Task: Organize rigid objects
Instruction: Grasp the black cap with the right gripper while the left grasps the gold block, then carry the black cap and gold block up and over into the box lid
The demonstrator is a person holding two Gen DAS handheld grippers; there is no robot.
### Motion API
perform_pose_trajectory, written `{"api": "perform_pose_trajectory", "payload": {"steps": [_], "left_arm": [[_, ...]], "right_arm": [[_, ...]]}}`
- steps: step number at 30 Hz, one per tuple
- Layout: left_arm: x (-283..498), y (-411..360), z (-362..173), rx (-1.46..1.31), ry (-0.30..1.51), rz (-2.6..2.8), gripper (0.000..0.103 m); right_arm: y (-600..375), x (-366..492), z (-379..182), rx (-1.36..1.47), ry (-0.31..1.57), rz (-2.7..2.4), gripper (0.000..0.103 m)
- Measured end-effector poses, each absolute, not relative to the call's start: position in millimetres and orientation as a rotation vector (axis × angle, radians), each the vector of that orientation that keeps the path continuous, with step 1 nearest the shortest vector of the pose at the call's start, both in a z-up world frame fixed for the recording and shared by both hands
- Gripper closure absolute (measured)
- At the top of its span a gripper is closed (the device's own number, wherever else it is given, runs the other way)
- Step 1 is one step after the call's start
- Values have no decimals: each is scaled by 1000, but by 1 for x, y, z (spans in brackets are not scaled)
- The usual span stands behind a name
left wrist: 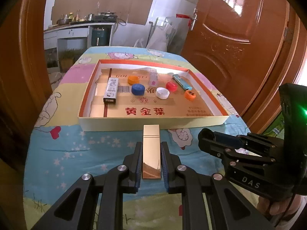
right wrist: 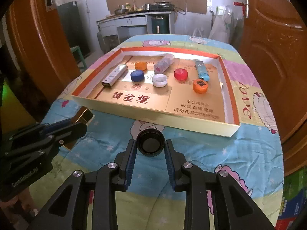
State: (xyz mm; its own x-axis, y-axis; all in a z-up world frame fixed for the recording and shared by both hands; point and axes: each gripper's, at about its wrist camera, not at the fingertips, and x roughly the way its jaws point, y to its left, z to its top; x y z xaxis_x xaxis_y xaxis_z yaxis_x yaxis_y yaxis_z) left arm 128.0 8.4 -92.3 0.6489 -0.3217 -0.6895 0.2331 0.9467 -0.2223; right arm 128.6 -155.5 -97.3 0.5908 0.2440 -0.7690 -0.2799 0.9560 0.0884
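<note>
My left gripper (left wrist: 151, 147) is shut on a shiny gold rectangular box (left wrist: 151, 151), held just short of the front wall of the shallow gold tray (left wrist: 153, 121). My right gripper (right wrist: 150, 145) is shut on a black bottle cap (right wrist: 150, 142), open side facing the camera, also in front of the tray (right wrist: 153, 117). The tray holds a silver box (left wrist: 110, 90), blue cap (left wrist: 138, 89), white cap (left wrist: 162, 93), red cap (left wrist: 171, 86), two orange caps (left wrist: 133, 79) (left wrist: 190, 95), a clear bottle (left wrist: 153, 77) and a teal lighter (left wrist: 181, 81).
The table wears a cartoon-print cloth (left wrist: 76, 149). The right gripper's body (left wrist: 249, 153) sits at the right of the left wrist view; the left gripper's body (right wrist: 38, 140) sits at the left of the right wrist view. Brown doors (left wrist: 239, 38) flank the table.
</note>
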Motion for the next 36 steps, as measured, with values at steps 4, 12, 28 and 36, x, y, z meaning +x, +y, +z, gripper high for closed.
{"api": "perform_pose_trajectory", "payload": {"steps": [4, 12, 28, 36], "left_arm": [[125, 9, -83, -115, 785, -316, 85], [126, 11, -64, -102, 741, -306, 85], [142, 5, -45, -76, 714, -293, 85], [150, 5, -41, -68, 710, -288, 85]], "right_arm": [[-156, 121, -88, -44, 866, 310, 73], [-154, 116, -68, -51, 823, 319, 73], [-155, 127, -51, -53, 789, 332, 72], [-152, 134, -47, -66, 778, 340, 72]]}}
